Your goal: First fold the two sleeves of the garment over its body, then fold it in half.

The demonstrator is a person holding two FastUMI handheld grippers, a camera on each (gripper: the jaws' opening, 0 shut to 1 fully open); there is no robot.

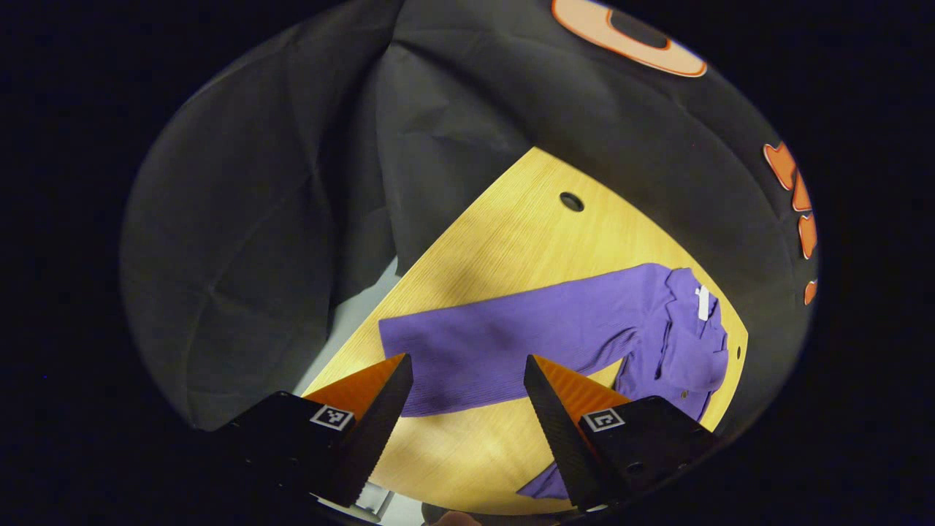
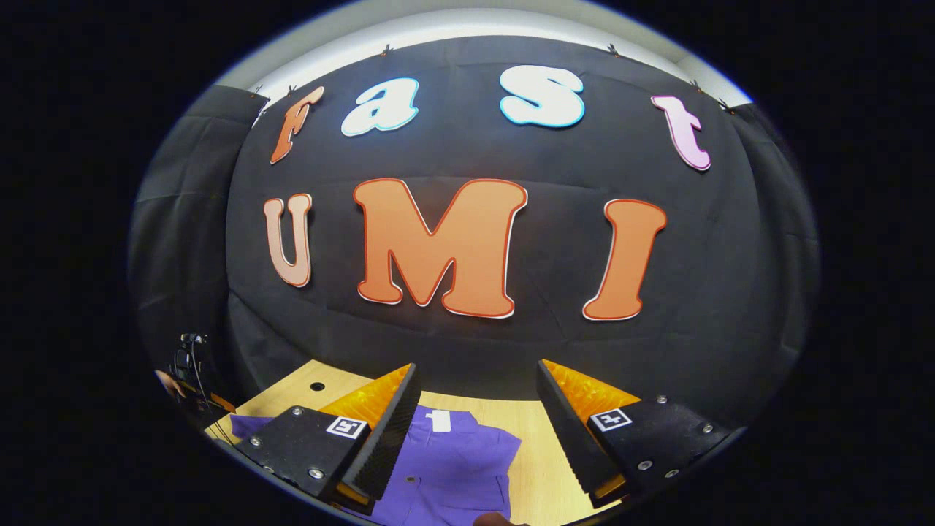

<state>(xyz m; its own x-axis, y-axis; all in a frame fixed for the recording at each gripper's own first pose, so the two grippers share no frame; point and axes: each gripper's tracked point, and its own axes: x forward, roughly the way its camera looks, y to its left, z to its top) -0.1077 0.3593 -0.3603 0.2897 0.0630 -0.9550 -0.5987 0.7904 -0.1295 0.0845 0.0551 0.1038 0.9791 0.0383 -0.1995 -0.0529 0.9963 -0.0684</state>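
Observation:
A purple long-sleeved garment (image 1: 555,329) lies on the wooden table (image 1: 526,226). One sleeve (image 1: 482,351) stretches out flat toward the table's left edge, and the body with a white neck tag (image 1: 703,302) is bunched at the right. My left gripper (image 1: 466,369) hovers open above the sleeve's cuff end, nothing between its fingers. In the right gripper view the garment's collar part (image 2: 453,456) with its white tag (image 2: 439,419) lies below my right gripper (image 2: 478,376), which is open and held above the cloth.
A round cable hole (image 1: 571,201) sits in the table near its far edge. The black booth cloth (image 1: 292,219) hangs close behind the table. A grey floor strip (image 1: 350,314) shows beyond the table's left edge. A dark stand with cables (image 2: 188,361) is at the left.

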